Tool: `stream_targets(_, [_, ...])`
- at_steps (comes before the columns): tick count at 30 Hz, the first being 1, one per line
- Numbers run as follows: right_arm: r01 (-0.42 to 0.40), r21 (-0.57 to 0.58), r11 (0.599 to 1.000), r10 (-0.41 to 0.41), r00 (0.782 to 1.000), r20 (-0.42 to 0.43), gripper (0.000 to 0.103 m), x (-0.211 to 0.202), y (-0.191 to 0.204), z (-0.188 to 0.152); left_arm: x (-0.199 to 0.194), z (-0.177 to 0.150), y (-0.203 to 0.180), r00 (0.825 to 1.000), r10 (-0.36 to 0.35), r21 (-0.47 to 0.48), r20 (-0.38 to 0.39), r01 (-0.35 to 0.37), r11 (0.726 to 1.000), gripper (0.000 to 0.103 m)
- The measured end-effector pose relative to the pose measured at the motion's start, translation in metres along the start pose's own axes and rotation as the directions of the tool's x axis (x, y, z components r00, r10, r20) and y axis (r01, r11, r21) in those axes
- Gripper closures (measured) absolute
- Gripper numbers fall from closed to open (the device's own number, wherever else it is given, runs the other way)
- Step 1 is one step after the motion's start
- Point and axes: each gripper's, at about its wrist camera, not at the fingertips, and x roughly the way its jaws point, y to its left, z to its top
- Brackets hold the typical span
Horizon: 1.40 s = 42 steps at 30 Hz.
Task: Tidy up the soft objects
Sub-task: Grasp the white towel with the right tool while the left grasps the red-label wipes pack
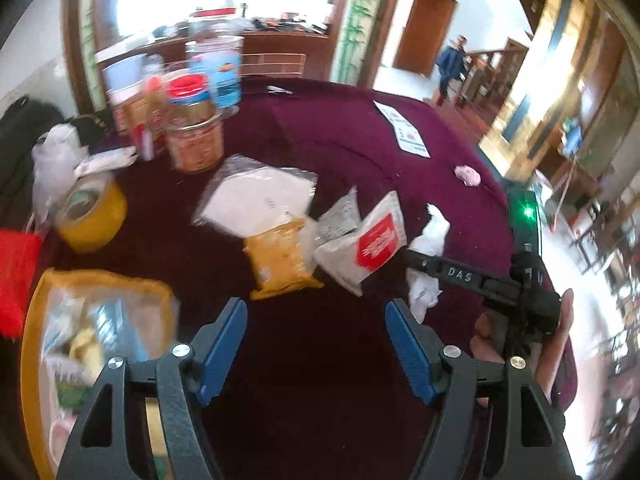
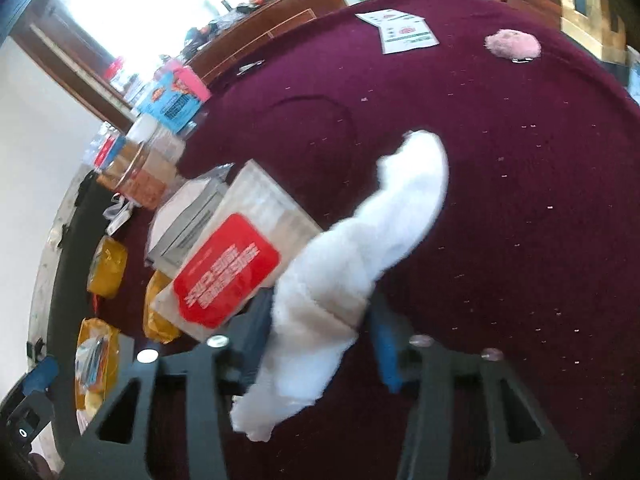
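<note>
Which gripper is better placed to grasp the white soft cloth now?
Right. The white cloth already lies between the right gripper fingers. The left gripper is open over bare tablecloth, holding nothing.

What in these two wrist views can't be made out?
- Left wrist view: labels on the jars, motion-blurred.
- Left wrist view: contents of the yellow-rimmed clear pouch, blurred and cut off by the left gripper.
- Right wrist view: right gripper pads, covered by the white fluffy cloth.

Left gripper [image 1: 316, 344] fingers spread wide and empty; right gripper [image 2: 316, 344] fingers partly closed, angled downward.
</note>
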Motion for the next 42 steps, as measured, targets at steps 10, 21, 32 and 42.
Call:
stream_targets(10, [-0.107,0.155,0.982,0.107,0.994,0.005,0.067,-0.015,-0.032,0.005,0.072,0.037,-0.060,0.997,0.019,0.217,-0.081,-0.001,0.976,0.028])
stream_targets(21, [-0.106,0.192,0.976,0.110,0.994,-0.011,0.067,-0.014,-0.038,0.006,0.140,0.045,-0.089,0.978,0.153,0.360,-0.140,-0.093,0.928,0.028])
stream_targets(32, [-0.112,0.181,0.977,0.116,0.993,-0.009,0.067,-0.013,-0.037,0.006,0.138,0.038,-0.074,0.960,0.157,0.260,-0.231,-0.095,0.961,0.057])
stream_targets(42, [-0.197,0.008,0.980,0.196,0.977,0.088,0.067,-0.035,-0.004,-0.002,0.058,0.000,-0.038,0.946,-0.155,-0.030,-0.285,0.153,0.988,0.058])
